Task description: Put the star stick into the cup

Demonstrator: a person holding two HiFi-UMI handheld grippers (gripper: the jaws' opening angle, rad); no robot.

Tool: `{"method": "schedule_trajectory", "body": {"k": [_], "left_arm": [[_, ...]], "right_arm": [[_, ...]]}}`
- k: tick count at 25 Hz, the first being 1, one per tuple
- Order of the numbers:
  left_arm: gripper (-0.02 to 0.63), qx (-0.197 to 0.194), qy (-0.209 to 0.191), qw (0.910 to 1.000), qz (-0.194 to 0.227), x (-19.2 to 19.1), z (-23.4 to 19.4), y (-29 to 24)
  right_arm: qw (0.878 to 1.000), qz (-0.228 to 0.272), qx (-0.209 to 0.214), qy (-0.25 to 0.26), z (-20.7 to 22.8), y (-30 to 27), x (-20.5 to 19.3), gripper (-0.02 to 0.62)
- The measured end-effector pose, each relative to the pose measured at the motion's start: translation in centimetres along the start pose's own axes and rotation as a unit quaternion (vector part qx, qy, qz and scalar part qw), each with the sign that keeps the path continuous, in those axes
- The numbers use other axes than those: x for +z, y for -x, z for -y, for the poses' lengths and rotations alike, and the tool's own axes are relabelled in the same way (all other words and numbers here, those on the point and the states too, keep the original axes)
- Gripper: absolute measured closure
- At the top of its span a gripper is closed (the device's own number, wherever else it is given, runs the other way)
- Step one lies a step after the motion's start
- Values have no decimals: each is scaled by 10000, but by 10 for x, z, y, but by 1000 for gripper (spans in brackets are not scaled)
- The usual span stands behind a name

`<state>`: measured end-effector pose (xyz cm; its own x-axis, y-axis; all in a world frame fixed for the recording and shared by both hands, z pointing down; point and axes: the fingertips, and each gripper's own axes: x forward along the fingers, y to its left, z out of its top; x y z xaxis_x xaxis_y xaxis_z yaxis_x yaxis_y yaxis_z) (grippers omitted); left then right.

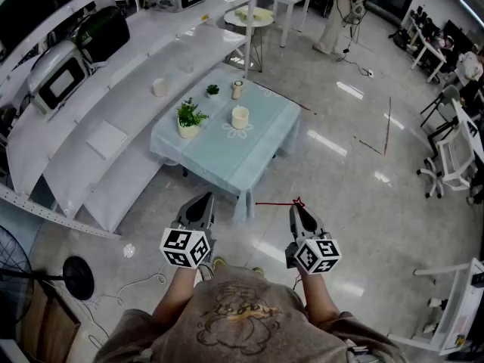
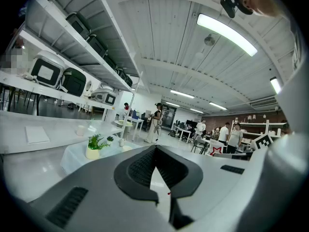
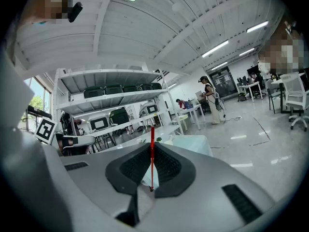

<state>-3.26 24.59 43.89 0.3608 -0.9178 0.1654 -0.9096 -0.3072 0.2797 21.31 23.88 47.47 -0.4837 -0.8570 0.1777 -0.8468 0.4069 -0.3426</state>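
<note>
A thin red star stick (image 1: 276,202) lies crosswise in front of my right gripper (image 1: 295,209), which is shut on it. In the right gripper view the stick (image 3: 152,151) stands upright between the closed jaws (image 3: 152,146). My left gripper (image 1: 206,200) is shut and empty, its pads meeting (image 2: 155,148). Both grippers hang above the floor, short of a low table with a pale blue cloth (image 1: 261,146). A cream cup (image 1: 240,117) stands near the table's middle. A slimmer cup (image 1: 237,89) stands behind it. The red star (image 2: 216,150) shows at the right of the left gripper view.
On the table are a potted plant (image 1: 189,119) and a smaller one (image 1: 212,90). White shelving with cases (image 1: 98,32) runs along the left. A fan (image 1: 11,267) stands at the lower left, office chairs (image 1: 454,153) at the right, a person (image 1: 336,13) far back.
</note>
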Motion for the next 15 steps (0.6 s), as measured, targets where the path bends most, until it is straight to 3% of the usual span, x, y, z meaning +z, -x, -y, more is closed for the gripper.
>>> {"method": "schedule_trajectory", "body": {"k": [15], "left_arm": [[585, -445, -75, 9990, -18, 6, -34, 1]], "right_arm": [[9994, 227, -268, 63, -33, -20, -6, 574]]}}
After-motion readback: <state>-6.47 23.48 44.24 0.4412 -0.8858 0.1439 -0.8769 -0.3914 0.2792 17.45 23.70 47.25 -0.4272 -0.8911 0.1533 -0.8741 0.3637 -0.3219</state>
